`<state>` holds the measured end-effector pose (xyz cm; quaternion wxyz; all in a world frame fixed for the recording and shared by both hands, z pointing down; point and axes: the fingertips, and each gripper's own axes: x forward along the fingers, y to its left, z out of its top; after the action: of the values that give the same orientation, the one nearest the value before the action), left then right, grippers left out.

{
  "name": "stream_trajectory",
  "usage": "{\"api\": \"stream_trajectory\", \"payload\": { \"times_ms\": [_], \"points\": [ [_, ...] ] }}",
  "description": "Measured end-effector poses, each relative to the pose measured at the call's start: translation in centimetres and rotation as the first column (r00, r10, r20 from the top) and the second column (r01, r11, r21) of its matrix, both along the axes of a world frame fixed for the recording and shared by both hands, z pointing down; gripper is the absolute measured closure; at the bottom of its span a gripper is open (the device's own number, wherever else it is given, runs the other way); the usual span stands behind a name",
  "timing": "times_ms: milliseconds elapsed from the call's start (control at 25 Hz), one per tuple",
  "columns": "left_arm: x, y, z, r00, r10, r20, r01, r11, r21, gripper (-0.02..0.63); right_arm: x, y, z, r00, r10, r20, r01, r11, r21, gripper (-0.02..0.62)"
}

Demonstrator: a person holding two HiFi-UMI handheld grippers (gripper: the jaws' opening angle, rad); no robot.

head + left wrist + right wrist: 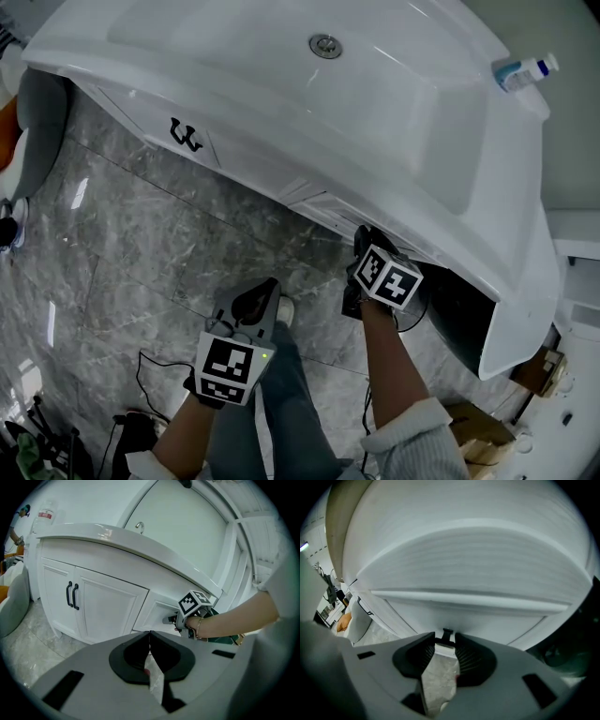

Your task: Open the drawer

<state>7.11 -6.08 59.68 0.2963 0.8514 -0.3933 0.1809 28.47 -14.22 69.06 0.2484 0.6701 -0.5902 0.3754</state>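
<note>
The white drawer (pixel 464 606) sits under the rim of a white vanity (pixel 281 112), to the right of the cabinet doors. Its small black handle (pixel 447 633) stands between the tips of my right gripper (pixel 446 639), whose jaws are apart; the pads do not visibly press on it. In the head view my right gripper (pixel 364 239) points into the drawer front (pixel 323 208). My left gripper (pixel 262 292) hangs lower, over the floor, shut with nothing in it. The left gripper view shows its jaws (pixel 149 634) meeting at the tips, with the right gripper (pixel 171 619) at the drawer (pixel 157 613).
Two cabinet doors with black handles (pixel 72 595) are left of the drawer. A bottle (pixel 525 70) lies on the vanity top at the right. A dark gap (pixel 459 309) lies right of the drawer. A grey seat (pixel 37 122) stands at the left; a cable (pixel 155 375) lies on the marble floor.
</note>
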Motion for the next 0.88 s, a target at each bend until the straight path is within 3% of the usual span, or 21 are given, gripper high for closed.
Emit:
{"api": "stream_trajectory", "payload": {
  "times_ms": [240,880],
  "points": [
    [0.3,1.0,0.1,1.0,0.014,-0.01,-0.014,1.0,-0.01,0.589,-0.2,-0.1,-0.6,0.999,-0.03,-0.014,0.031,0.999,0.023,0.46],
    [0.6,2.2,-0.3,0.999,0.027,-0.028,-0.027,1.0,-0.006,0.589,-1.4,2.0,-0.6,0.965,-0.232,-0.123,0.229,0.973,-0.035,0.476]
  ]
}}
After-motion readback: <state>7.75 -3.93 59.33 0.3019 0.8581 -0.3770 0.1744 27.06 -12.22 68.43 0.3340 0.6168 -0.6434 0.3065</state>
